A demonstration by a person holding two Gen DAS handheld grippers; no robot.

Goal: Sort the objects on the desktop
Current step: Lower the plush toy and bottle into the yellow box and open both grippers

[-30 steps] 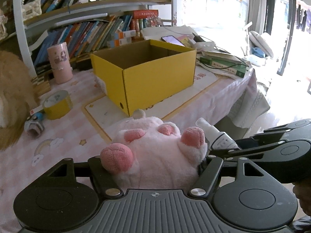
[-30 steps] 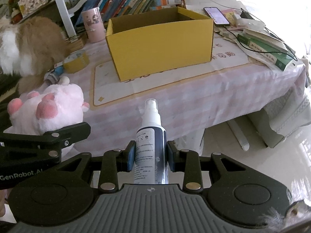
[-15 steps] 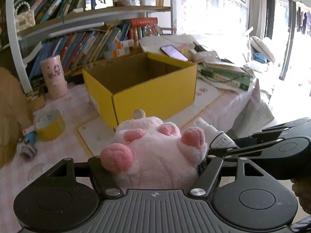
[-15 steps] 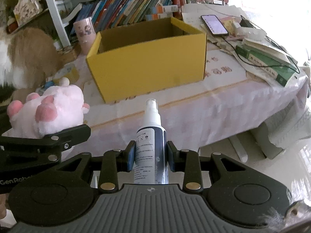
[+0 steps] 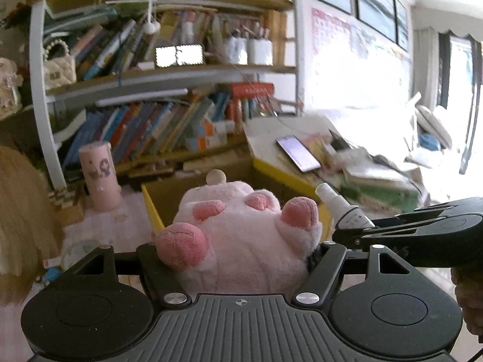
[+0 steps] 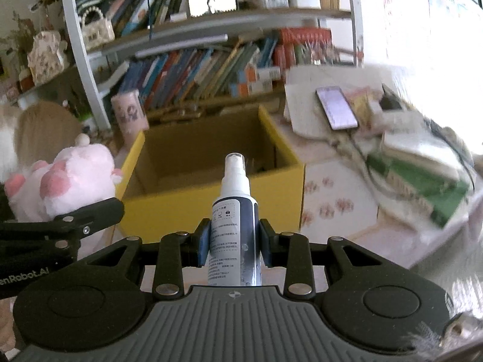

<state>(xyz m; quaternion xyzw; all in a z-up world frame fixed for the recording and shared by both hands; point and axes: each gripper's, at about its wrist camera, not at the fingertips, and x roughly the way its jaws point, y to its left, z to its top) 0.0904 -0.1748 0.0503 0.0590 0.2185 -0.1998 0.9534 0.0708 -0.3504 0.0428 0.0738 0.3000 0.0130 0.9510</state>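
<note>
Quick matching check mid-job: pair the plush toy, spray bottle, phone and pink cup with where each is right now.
1 pink plush toy
2 spray bottle
3 phone
4 pink cup

a on papers right of the yellow box
b in right gripper
c beyond the box's left corner
d in left gripper

Pairs: 1-d, 2-b, 3-a, 4-c

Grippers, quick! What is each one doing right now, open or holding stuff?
Left gripper: shut on the pink plush toy.
Right gripper: shut on the spray bottle, which stands upright between its fingers.
</note>
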